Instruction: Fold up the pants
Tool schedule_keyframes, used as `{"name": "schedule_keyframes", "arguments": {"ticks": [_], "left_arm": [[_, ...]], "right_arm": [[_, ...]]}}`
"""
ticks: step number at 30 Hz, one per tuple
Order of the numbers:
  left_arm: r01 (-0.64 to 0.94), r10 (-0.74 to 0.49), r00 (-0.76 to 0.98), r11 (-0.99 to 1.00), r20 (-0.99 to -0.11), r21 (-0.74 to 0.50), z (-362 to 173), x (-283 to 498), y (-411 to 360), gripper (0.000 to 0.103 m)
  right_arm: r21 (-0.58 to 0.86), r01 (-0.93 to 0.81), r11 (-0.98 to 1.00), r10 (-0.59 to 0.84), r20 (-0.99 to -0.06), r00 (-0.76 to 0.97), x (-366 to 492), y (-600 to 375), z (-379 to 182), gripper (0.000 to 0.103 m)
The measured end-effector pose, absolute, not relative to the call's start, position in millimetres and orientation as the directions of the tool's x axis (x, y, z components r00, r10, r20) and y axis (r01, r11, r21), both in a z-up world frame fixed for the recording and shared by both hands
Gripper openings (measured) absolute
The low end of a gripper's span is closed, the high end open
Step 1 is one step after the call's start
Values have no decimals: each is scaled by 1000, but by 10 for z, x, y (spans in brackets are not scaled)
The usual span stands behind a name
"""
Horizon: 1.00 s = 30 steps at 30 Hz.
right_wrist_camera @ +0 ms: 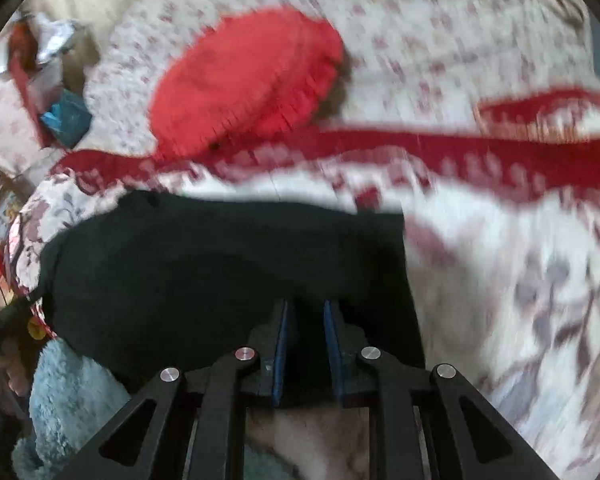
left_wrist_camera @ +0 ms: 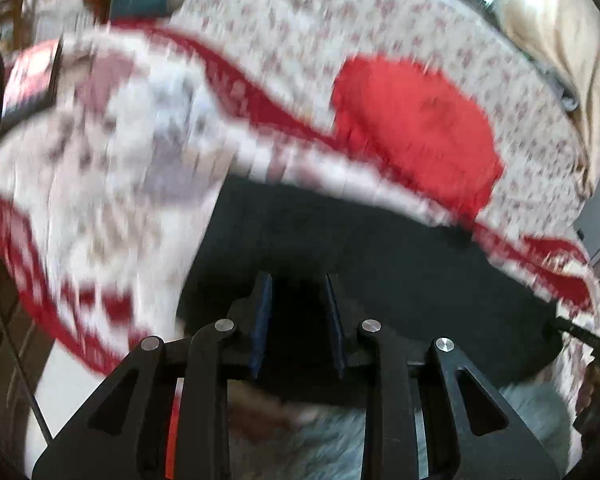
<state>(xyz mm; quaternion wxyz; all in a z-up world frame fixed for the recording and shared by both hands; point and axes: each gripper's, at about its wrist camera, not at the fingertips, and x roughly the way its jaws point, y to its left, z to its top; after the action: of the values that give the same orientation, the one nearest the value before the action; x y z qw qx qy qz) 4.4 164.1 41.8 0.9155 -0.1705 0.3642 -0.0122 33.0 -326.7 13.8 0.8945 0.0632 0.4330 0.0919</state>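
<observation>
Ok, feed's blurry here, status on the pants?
Left gripper and right gripper: jaws parted, over black pants. Pants flat on bed. Red cushion beyond, clear.

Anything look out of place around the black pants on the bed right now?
Nothing looks damaged or spilled. The black pants lie on the patterned blanket; a red folded garment sits beyond them. Both views are motion-blurred, so fine detail is unclear.
</observation>
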Motion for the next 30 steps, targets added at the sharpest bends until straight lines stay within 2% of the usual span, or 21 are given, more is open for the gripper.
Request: {"name": "schedule_keyframes", "arguments": {"ticks": [4, 6, 8, 10, 13, 16, 19, 20, 23, 27, 30], "left_arm": [[-102, -139, 733, 945, -666, -309, 508, 554, 1654, 28], [-184, -98, 670, 938, -736, -292, 279, 868, 1760, 28], [-269, -61, 597, 924, -800, -271, -10, 1050, 1911, 38], [-278, -89, 619, 905, -781, -323, -85, 1063, 1988, 40], [-270, -66, 616, 918, -785, -290, -72, 1084, 1947, 40], [-266, -57, 622, 923, -781, -279, 50, 1058, 1932, 40], [-281, -61, 658, 905, -751, -320, 227, 932, 2017, 40], [-277, -62, 671, 904, -739, -327, 300, 894, 2028, 40], [-287, -43, 662, 908, -748, -306, 344, 845, 2119, 40], [-320, -76, 647, 876, -759, -361, 279, 689, 2313, 40], [-346, -111, 642, 842, -759, -415, 204, 516, 2401, 40]], "right_arm": [[171, -129, 977, 214, -748, 629, 690, -3243, 217, 17], [145, -64, 987, 155, -786, 598, 898, -3355, 59, 17], [207, -30, 978, 187, -804, 564, 1001, -3528, -120, 15], [240, -54, 969, 227, -784, 578, 1016, -3582, -143, 13], [219, -65, 974, 217, -797, 563, 1038, -3530, -103, 14], [344, -31, 939, 297, -758, 581, 993, -3673, 17, 15], [440, 19, 898, 328, -695, 640, 917, -3869, 176, 23], [447, 18, 894, 331, -688, 646, 926, -3879, 226, 28], [411, -43, 911, 344, -697, 629, 1050, -3764, 384, 36], [313, -139, 939, 336, -758, 559, 1196, -3664, 416, 36], [414, -69, 908, 385, -757, 528, 1117, -3974, 266, 36]]}}
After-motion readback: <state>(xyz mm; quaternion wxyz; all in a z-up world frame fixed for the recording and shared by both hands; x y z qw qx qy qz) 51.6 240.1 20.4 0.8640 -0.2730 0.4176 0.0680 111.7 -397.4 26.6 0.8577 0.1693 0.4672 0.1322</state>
